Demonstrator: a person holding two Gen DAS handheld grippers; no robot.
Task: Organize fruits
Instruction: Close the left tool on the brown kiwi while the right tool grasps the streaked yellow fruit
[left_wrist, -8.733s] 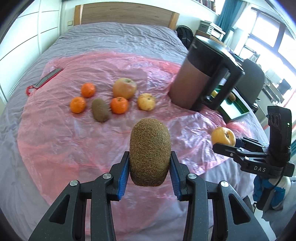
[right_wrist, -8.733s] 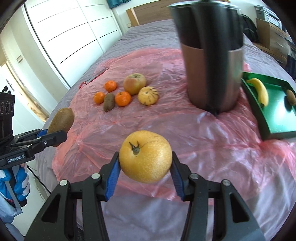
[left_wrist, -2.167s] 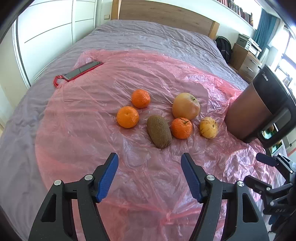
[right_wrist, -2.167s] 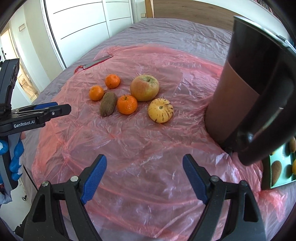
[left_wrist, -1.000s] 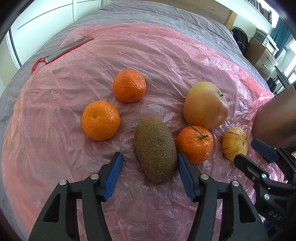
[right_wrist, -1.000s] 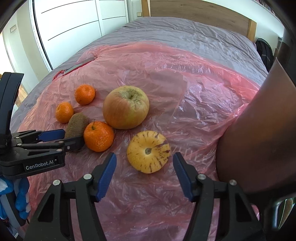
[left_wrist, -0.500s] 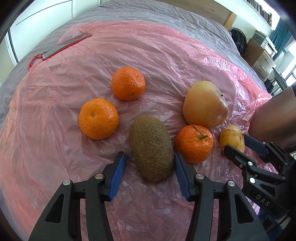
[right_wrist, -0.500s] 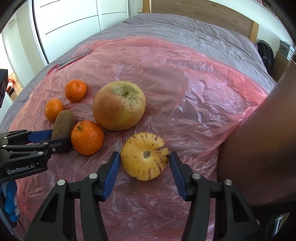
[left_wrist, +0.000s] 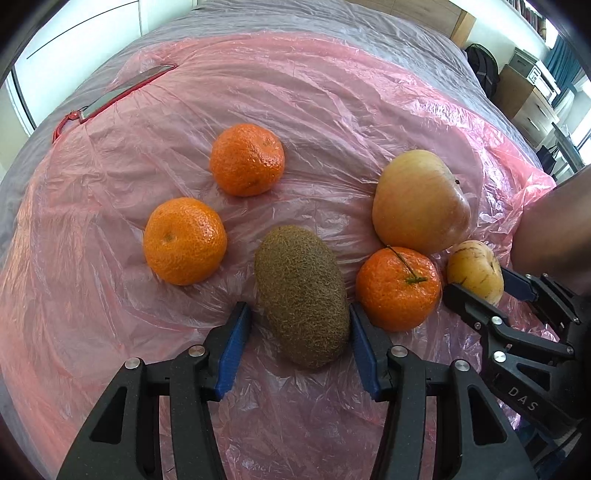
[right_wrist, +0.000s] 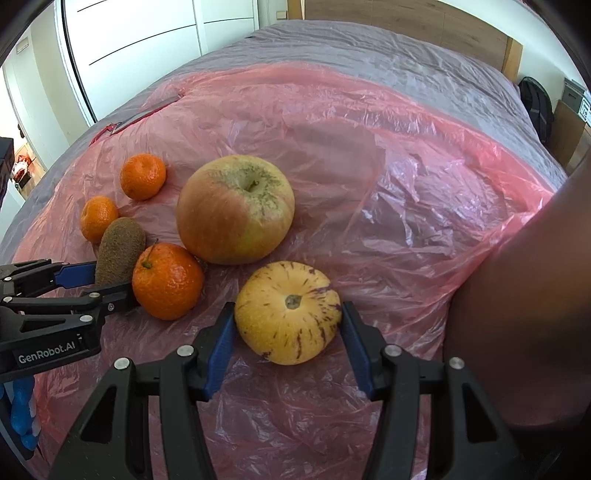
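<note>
A brown kiwi (left_wrist: 301, 295) lies on the pink plastic sheet (left_wrist: 332, 92), and my left gripper (left_wrist: 299, 325) is shut on its sides with the blue pads. Right of it, a stemmed mandarin (left_wrist: 397, 288) touches the kiwi. In the right wrist view my right gripper (right_wrist: 287, 321) is shut on a yellow fruit with purple stripes (right_wrist: 286, 314), which still rests on the sheet. A big apple (right_wrist: 236, 208) sits just behind it. Two more mandarins (left_wrist: 184, 240) (left_wrist: 246, 158) lie at the left. The left gripper (right_wrist: 99, 284) shows at the right wrist view's left edge, around the kiwi (right_wrist: 120, 249).
A dark brown jug (right_wrist: 517, 314) stands close on the right of the striped fruit. A phone in a red case (left_wrist: 114, 96) lies at the sheet's far left corner. The sheet covers a grey bed; a blue-gloved hand (right_wrist: 20, 417) holds the left gripper.
Both pairs of jaws have narrowed onto their fruit: the left on the kiwi, the right on the striped fruit. The right gripper came a little lower and closer.
</note>
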